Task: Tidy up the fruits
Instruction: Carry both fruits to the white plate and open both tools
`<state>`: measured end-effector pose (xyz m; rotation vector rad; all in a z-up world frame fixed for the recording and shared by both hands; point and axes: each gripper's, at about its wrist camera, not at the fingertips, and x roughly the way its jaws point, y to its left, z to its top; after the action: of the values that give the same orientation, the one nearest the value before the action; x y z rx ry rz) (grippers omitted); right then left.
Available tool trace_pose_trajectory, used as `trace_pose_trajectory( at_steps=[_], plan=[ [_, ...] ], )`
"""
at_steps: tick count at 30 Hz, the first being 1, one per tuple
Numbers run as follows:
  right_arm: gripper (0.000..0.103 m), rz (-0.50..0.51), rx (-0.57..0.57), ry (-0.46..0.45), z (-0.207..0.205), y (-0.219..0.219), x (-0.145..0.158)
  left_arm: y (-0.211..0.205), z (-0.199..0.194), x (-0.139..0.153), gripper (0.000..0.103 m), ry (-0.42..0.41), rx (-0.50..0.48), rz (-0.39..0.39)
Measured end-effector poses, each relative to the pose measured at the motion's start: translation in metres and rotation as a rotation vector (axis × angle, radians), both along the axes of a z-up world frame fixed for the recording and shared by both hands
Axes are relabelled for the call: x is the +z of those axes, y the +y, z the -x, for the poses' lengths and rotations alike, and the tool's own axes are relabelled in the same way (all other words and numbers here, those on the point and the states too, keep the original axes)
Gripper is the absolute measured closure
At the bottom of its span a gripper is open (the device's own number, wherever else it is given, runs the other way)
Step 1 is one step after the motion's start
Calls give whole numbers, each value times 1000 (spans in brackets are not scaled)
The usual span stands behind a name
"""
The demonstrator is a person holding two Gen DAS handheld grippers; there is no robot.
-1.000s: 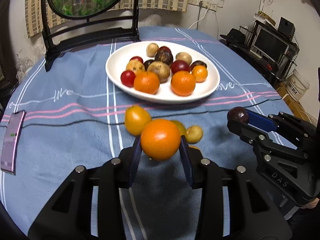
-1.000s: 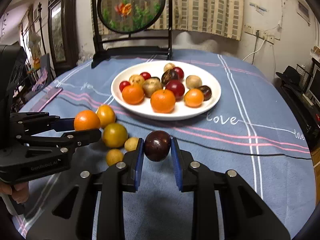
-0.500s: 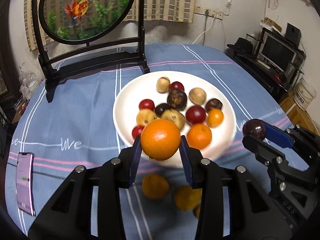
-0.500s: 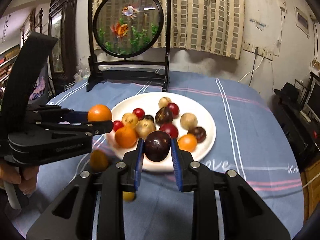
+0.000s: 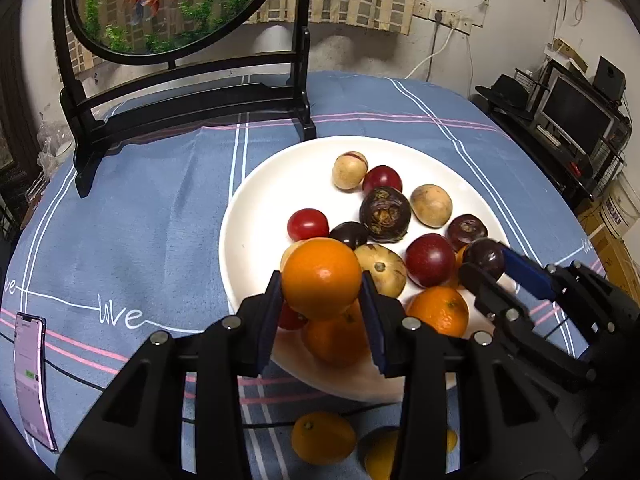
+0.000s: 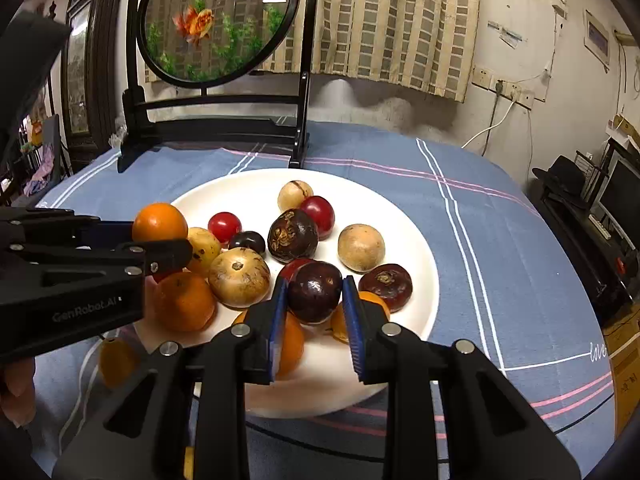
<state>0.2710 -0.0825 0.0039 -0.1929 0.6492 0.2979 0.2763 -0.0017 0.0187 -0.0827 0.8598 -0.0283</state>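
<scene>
**Glossy plate, matt cloth, waxy fruit**

The white plate (image 5: 256, 208) looks like glazed ceramic, smooth and shiny. The surface is covered by a blue tablecloth (image 5: 160, 200) of woven cloth, matt, with slight wrinkles. The orange (image 5: 321, 278) has a finely dimpled, slightly shiny peel. The dark purple fruit (image 6: 315, 297) has a smooth, polished skin with small rough brown spots. The left gripper (image 5: 321, 312) and the right gripper (image 6: 315, 316) are of matt black plastic with bright metal screws, and their jaws carry blue ribbed pads. The stand (image 5: 192, 108) of the round screen is dark lacquered wood, half glossy.
</scene>
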Motion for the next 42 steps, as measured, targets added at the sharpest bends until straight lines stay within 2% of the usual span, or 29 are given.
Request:
trace_pose_trajectory(
  at_steps=[1, 2, 4, 9, 10, 11, 12, 16, 23, 25, 35, 42],
  plan=[
    [72, 1, 0, 9, -1, 1, -2, 1, 1, 1, 53, -8, 7, 9],
    [70, -6, 3, 18, -1, 1, -2, 1, 1, 2, 43, -14, 12, 9],
    [57, -30, -1, 22, -1, -2, -1, 0, 5, 7, 39, -45, 16, -4],
    [57, -63, -4, 27, 6, -8, 2, -3, 16, 13, 36, -58, -4, -9],
    [57, -75, -3, 36, 9, -11, 3, -2, 19, 12, 32, -56, -3, -5],
    [57, -87, -4, 45, 11, -13, 4, -1, 22, 12, 24, -53, 0, -2],
    [57, -93, -6, 48, 13, -15, 5, 1, 27, 12, 22, -53, 9, 4],
    [52, -132, -19, 67, 27, -32, 8, 4, 42, 5, 22, -28, 3, 4],
    [50, -206, -52, 76, 57, -56, 10, 13, 72, -5, 21, -12, 36, 0],
    [46, -216, -56, 79, 67, -58, 8, 13, 79, -8, 21, -2, 36, -4],
    [45, -179, -29, 62, 100, -57, 2, 16, 106, -28, 21, 40, 38, -39],
    [45, -132, 45, 49, 111, -47, -2, 20, 108, -39, 21, 67, 44, -48]
  ],
)
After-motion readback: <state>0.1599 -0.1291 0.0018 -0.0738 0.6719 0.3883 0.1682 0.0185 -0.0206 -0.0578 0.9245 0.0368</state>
